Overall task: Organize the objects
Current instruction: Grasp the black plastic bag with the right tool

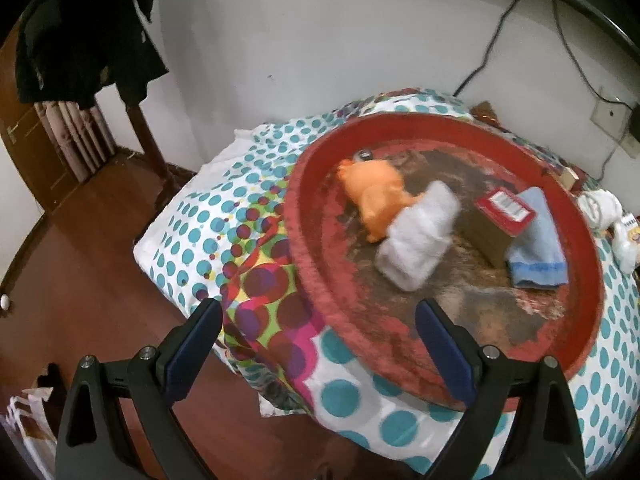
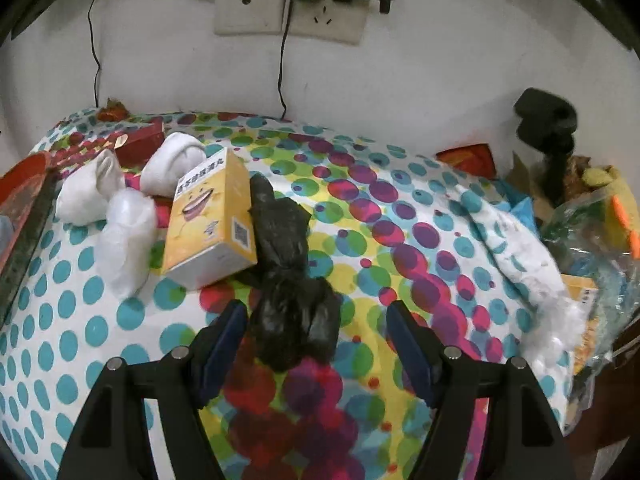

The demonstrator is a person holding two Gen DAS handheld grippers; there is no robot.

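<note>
A round red tray [image 1: 576,248] sits on the dotted cloth and holds an orange toy [image 1: 372,188], a white bundle [image 1: 416,236], a red box [image 1: 504,208] and a folded blue towel [image 1: 540,244]. My left gripper [image 1: 316,312] hovers open over the tray's near left rim, gripping nothing. In the right wrist view a crumpled black plastic bag [image 2: 288,280] lies on the cloth, its near end between the fingers of my right gripper [image 2: 316,308]. That gripper is open, with a gap on the bag's right side. A yellow box [image 2: 212,220] leans beside the bag.
Two white bundles [image 2: 172,164], a clear plastic wrap [image 2: 126,236] and a dark red box [image 2: 140,142] lie left of the yellow box, near the tray's edge [image 2: 20,184]. Bags and white fabric [image 2: 520,248] pile up on the right. Wall sockets [image 2: 288,16] with cables are behind.
</note>
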